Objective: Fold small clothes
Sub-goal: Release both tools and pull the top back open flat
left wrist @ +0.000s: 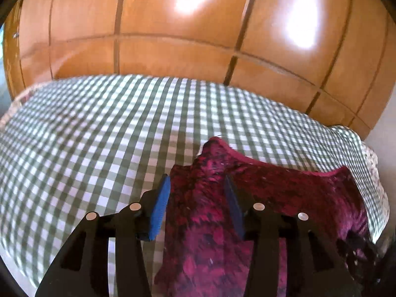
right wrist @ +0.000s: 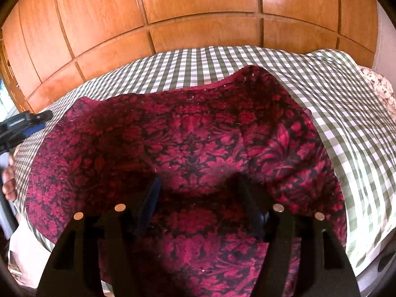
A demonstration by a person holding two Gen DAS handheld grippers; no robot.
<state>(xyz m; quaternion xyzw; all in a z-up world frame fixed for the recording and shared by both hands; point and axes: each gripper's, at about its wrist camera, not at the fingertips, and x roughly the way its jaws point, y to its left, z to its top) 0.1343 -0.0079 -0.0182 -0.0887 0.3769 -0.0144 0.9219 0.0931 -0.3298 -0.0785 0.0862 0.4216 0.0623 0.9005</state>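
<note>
A dark red garment with a black floral pattern (right wrist: 193, 133) lies spread on the green-and-white checked bedcover (right wrist: 334, 104). In the right wrist view my right gripper (right wrist: 200, 198) hovers over the garment's near part, jaws wide apart, nothing pinched between the pads. In the left wrist view the garment (left wrist: 272, 193) fills the lower right, one corner (left wrist: 215, 143) peaked up. My left gripper (left wrist: 196, 198) straddles the garment's left edge with its blue pads (left wrist: 160, 208) apart and not pressing the cloth. The left gripper (right wrist: 24, 123) also shows at the left edge of the right wrist view.
Wooden wardrobe doors (left wrist: 173, 49) rise behind the bed. A floral-print sheet or pillow (right wrist: 381, 89) peeks out at the bed's right end. A person's hand (right wrist: 8, 183) is at the left edge. Bare checked cover (left wrist: 74, 148) extends left of the garment.
</note>
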